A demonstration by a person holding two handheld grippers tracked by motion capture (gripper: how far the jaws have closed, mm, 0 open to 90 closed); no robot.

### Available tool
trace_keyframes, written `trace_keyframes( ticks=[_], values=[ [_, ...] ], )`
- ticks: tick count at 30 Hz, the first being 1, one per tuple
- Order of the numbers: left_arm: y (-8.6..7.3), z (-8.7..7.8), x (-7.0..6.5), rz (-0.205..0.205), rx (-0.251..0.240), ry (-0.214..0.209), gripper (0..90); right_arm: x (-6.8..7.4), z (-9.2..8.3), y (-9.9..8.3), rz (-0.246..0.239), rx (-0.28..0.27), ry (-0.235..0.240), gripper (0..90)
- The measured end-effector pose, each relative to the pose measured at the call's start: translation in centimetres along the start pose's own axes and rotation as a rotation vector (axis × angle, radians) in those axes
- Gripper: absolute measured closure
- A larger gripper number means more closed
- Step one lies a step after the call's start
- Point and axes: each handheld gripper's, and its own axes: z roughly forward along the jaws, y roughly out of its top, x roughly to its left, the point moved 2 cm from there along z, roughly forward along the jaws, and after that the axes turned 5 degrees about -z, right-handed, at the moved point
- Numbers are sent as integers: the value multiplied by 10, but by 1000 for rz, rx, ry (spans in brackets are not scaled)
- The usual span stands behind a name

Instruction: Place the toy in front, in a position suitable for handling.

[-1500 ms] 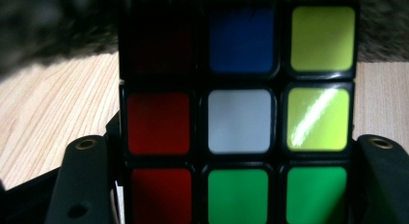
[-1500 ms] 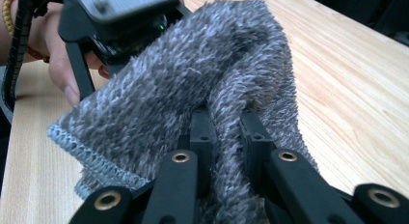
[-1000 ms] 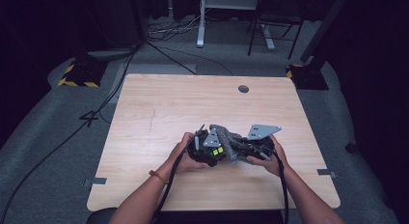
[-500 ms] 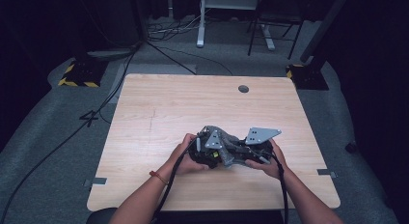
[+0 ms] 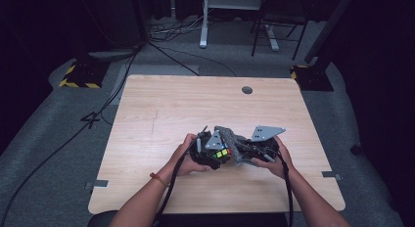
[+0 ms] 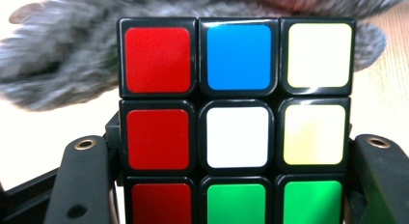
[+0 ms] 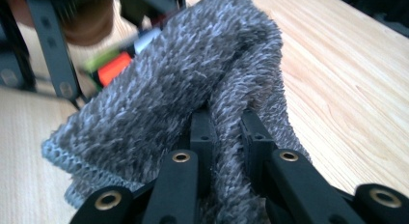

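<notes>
Where the pale wood-grain table [image 5: 161, 109] fills the high view, its rectangular top is matt, with rounded corners and a small round dark grommet [image 5: 247, 90] near the far edge. Both grippers meet over the near half of the top, just right of centre. Grey cloth [image 7: 193, 79], a thick shaggy terry pile with a knitted hem, is bunched into a fold; the right gripper [image 7: 226, 127] is clamped on that fold, its black jaws pinched together with pile between them, and the cloth lies against the cube's far side. Puzzle cube [image 6: 236, 118], glossy black plastic with rounded square stickers, sits clamped between the jaws of the left gripper [image 6: 231, 180]; the facing side reads red, blue, pale yellow on the top row, red, white, pale yellow in the middle, red, green, green below. Each jaw is matt black with brass-ringed holes. No lettering is legible on any item
</notes>
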Motion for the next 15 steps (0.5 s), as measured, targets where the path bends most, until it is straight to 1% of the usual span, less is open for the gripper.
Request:
trace_keyframes(
  ticks=[3,5,7,8,9,10,11,13,15],
  values=[
    [-1,-4,3,-6,-10,9,336,0,0,-2,4,2,6,793],
    [-2,-4,5,-13,-4,8,336,1,0,0,1,-13,16,793],
    [-3,-3,5,-16,5,11,336,6,-3,4,-8,-33,28,793],
    [-3,-1,5,-16,10,7,336,8,-4,6,-14,-41,32,793],
    [-4,1,4,-17,14,3,336,13,-5,11,-23,-60,39,793],
    [-4,3,3,-10,19,2,335,14,-6,13,-25,-66,42,793],
    [-4,5,2,-5,26,0,335,14,-6,13,-25,-66,42,793],
    [-3,9,-2,3,33,-8,336,17,-8,16,-21,-87,56,793],
    [-3,12,-4,8,39,-15,335,18,-9,17,-21,-95,63,793]
  ],
)
